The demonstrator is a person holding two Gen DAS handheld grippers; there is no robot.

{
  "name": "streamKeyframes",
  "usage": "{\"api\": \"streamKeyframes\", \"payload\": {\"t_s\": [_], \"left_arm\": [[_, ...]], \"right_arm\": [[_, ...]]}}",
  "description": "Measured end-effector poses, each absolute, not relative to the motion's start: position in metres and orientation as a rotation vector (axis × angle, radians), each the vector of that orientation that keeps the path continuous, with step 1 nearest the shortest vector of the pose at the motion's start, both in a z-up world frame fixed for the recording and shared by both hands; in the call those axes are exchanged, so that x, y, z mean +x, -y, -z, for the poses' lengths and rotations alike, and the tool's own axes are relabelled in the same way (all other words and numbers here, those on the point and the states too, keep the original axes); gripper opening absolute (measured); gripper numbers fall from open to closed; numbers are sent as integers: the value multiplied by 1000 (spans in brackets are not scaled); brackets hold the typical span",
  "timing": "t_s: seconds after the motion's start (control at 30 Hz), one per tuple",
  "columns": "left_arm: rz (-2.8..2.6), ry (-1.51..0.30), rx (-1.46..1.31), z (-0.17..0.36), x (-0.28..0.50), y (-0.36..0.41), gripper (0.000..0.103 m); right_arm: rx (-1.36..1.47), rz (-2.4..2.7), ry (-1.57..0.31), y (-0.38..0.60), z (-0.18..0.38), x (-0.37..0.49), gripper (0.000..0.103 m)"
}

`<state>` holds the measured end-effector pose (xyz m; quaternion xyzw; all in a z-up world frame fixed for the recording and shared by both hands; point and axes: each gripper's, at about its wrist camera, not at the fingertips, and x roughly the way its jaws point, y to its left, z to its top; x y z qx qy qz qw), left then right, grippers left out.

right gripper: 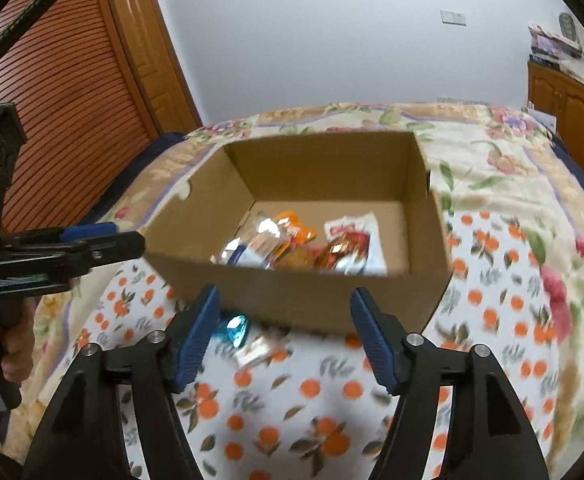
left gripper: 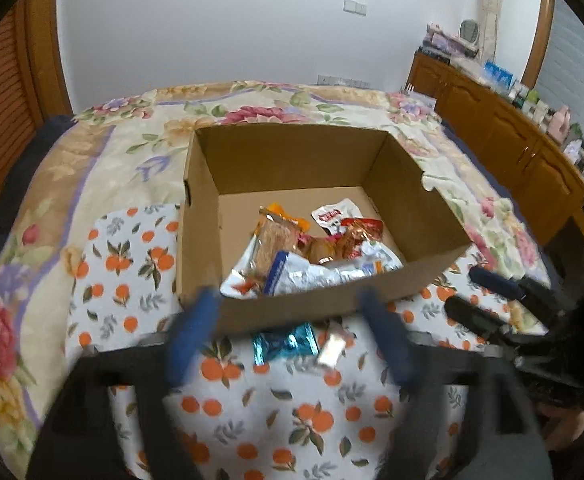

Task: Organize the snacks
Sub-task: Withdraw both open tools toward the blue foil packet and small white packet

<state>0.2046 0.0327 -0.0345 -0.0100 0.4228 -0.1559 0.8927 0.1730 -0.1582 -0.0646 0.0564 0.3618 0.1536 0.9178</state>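
Observation:
An open cardboard box point(left gripper: 332, 156) stands on an orange-print cloth point(left gripper: 300, 412) on the bed; it also shows in the right wrist view point(right gripper: 195, 216). Several snack packets point(left gripper: 312, 252) lie inside it, also seen in the right wrist view point(right gripper: 300, 248). A blue foil packet point(left gripper: 283, 342) and a small pale packet point(left gripper: 332, 350) lie on the cloth in front of the box; the right wrist view shows them as a blue packet point(right gripper: 235, 328) and a pale one point(right gripper: 259, 350). My left gripper point(left gripper: 287, 312) is open and empty above them. My right gripper point(right gripper: 283, 308) is open and empty, just right of the left one.
The floral bedspread point(left gripper: 103, 152) surrounds the cloth. A wooden cabinet point(left gripper: 504, 136) with clutter on top runs along the right. A slatted wooden door point(right gripper: 63, 92) stands at the left. The other gripper shows in each view: right point(left gripper: 488, 292), left point(right gripper: 123, 238).

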Motion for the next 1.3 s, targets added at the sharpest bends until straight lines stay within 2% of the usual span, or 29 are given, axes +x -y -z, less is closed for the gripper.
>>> {"api": "streamKeyframes", "payload": {"t_s": [0.23, 0.53, 0.67, 0.73, 0.83, 1.3], "left_arm": [[322, -846, -76, 45, 177, -51, 99], [296, -818, -95, 75, 167, -67, 99], [266, -797, -60, 92, 167, -67, 99], [249, -787, -43, 97, 167, -67, 99], [242, -796, -43, 103, 169, -69, 99], [234, -846, -88, 122, 180, -76, 99]], "right_arm": [[115, -298, -796, 139, 101, 152, 87], [141, -273, -870, 125, 140, 169, 87], [139, -268, -876, 118, 151, 175, 73], [135, -274, -889, 113, 158, 180, 60], [115, -276, -919, 105, 169, 186, 49], [132, -280, -949, 86, 179, 204, 49]]}}
